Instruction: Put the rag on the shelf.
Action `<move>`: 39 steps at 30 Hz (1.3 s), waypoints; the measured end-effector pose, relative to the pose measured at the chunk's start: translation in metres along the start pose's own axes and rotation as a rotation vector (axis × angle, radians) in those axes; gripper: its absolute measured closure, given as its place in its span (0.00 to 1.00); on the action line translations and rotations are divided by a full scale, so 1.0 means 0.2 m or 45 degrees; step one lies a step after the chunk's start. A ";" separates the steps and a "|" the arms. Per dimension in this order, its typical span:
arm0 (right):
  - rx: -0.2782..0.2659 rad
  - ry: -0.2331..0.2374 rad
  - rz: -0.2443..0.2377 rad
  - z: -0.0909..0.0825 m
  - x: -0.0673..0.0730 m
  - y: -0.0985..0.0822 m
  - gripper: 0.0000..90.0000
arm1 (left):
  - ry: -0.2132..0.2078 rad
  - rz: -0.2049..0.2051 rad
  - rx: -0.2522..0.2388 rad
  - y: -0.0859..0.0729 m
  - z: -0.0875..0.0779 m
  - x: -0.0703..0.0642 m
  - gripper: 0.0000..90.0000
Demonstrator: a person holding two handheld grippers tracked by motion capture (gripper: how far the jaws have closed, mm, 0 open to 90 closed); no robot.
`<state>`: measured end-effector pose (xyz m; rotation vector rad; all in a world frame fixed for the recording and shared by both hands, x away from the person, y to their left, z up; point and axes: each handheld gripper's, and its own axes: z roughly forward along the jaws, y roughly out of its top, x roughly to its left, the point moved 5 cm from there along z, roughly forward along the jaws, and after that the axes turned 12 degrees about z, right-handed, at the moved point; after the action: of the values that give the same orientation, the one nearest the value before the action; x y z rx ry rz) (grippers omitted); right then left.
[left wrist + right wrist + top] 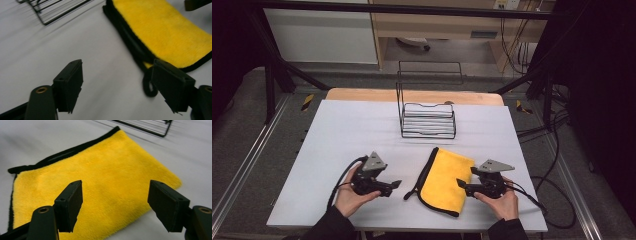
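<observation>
High view puts your cloth [443,181] folded flat on the bench [347,135], near the front edge and a little right of centre, with the wire rack [428,120] standing well behind it toward the far side. The fold looks deliberate: yellow pile faces up, the black trim runs along the left edge, and a small black loop pokes out at the near left corner, so the piece reads as ready to be lifted, perhaps toward the rack. Your left gripper [395,185] sits low over the bare bench just left of that corner, pointing right at it; its fingers [69,83] stand apart with nothing between them, and one sits just in front of the loop without pinching it. Your right gripper [461,184] reaches in from the right, over the cloth's right edge. Its fingers [70,203] are spread wide above the yellow pile and hold nothing, though I cannot tell whether the tips brush the fabric. Neither hand has a grip on the cloth.
</observation>
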<state>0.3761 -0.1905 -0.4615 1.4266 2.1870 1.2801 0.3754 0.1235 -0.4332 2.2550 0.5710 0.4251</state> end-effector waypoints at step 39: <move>0.202 -0.055 0.267 0.01 0.00 -0.09 0.99 | -0.072 -0.048 0.133 0.11 0.34 -0.26 0.97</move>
<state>0.3657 -0.1919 -0.4775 1.7679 2.2004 1.1466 0.3688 0.0415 -0.4686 2.3438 0.6185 0.3184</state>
